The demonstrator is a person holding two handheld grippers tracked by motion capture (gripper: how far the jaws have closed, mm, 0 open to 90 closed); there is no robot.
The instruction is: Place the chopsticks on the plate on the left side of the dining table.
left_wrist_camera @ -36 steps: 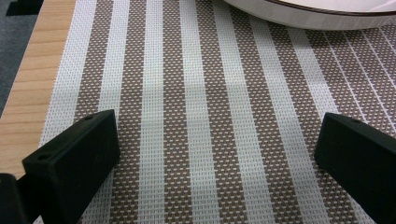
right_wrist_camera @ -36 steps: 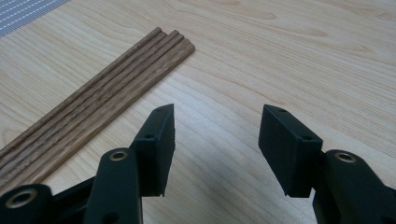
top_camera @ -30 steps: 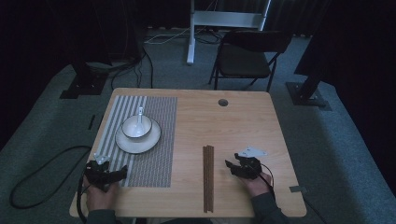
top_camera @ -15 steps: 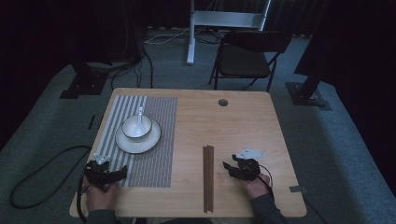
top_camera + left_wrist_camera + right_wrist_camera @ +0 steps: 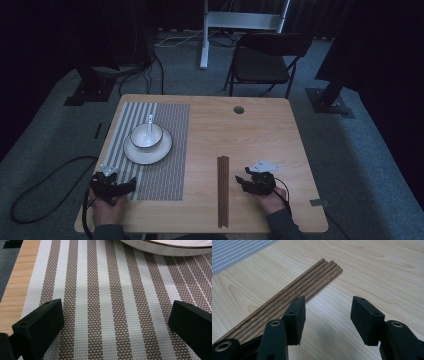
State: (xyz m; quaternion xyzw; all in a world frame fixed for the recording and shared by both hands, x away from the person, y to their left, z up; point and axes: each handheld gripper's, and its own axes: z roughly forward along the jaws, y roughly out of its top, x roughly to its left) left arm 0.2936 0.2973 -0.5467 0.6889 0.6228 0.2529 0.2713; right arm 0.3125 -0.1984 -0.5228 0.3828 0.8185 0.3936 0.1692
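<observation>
1. Lying lengthwise in the lower middle of the high view, the chopsticks (image 5: 223,191) rest bundled together on the bare table (image 5: 260,130).
2. The right gripper (image 5: 244,179) sits just to their right, jaws spread apart and holding nothing.
3. In the right gripper view, the chopsticks (image 5: 287,302) run from lower left toward upper centre, passing behind the left-hand jaw.
4. The left gripper (image 5: 122,184), lower left in the high view, is open over the striped placemat (image 5: 107,302), below the plate (image 5: 148,150).
</observation>
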